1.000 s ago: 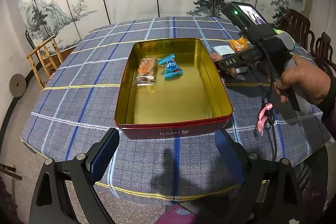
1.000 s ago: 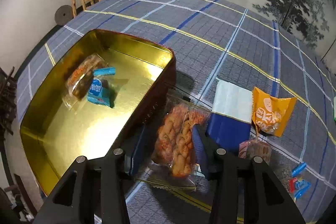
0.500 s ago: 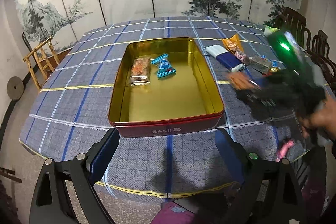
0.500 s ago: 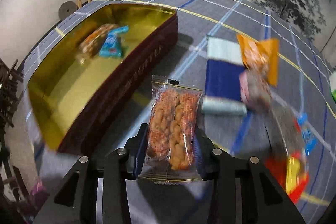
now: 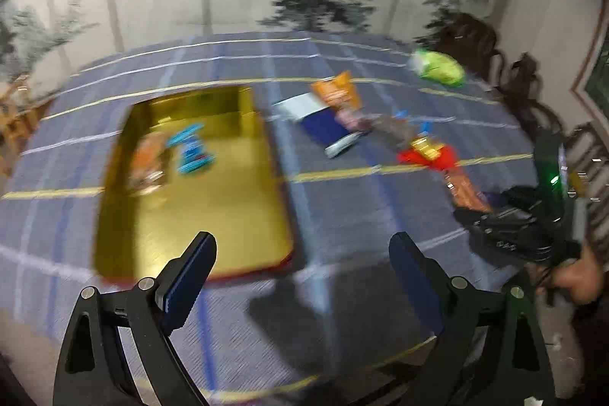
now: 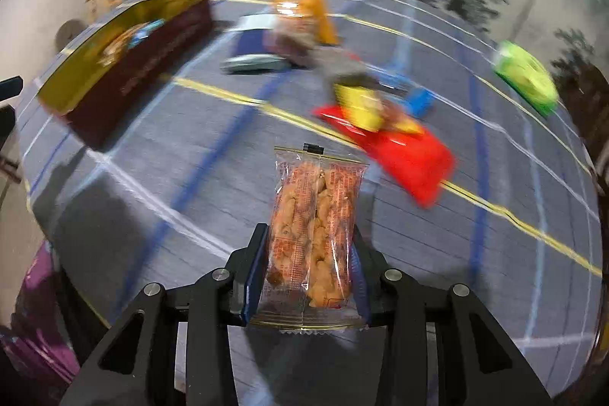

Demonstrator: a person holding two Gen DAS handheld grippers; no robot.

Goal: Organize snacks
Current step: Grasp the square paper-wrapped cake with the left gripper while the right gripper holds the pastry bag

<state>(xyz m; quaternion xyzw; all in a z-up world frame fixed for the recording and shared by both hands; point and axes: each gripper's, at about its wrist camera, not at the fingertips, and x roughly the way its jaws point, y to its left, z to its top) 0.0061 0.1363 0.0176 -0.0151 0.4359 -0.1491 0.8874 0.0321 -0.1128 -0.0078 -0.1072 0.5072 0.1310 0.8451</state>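
Note:
My right gripper [image 6: 308, 276] is shut on a clear packet of orange twisted crackers [image 6: 316, 215] and holds it above the table's near right part, away from the tin. The gold tin [image 5: 251, 215] with red sides lies on the left and holds a clear cracker packet [image 5: 146, 158] and a blue candy [image 5: 192, 149]. The tin [image 6: 125, 63] also shows far left in the right wrist view. My left gripper [image 5: 302, 276] is open and empty above the tin's near right corner. The right gripper [image 5: 510, 227] shows at the right of the left wrist view with the packet [image 5: 464, 191].
Loose snacks lie right of the tin on the checked blue cloth [image 6: 190, 147]: an orange bag [image 6: 308, 14], a blue and white packet [image 6: 251, 37], a red packet [image 6: 403, 155], a yellow packet [image 6: 359, 103], small blue candies [image 6: 416, 99] and a green bag [image 6: 527, 77]. Wooden chairs [image 5: 529, 90] stand at the right.
My right gripper has lifted the cracker packet and swung right and back, away from the tin. My left gripper has moved right and slightly forward; both views are blurred by motion.

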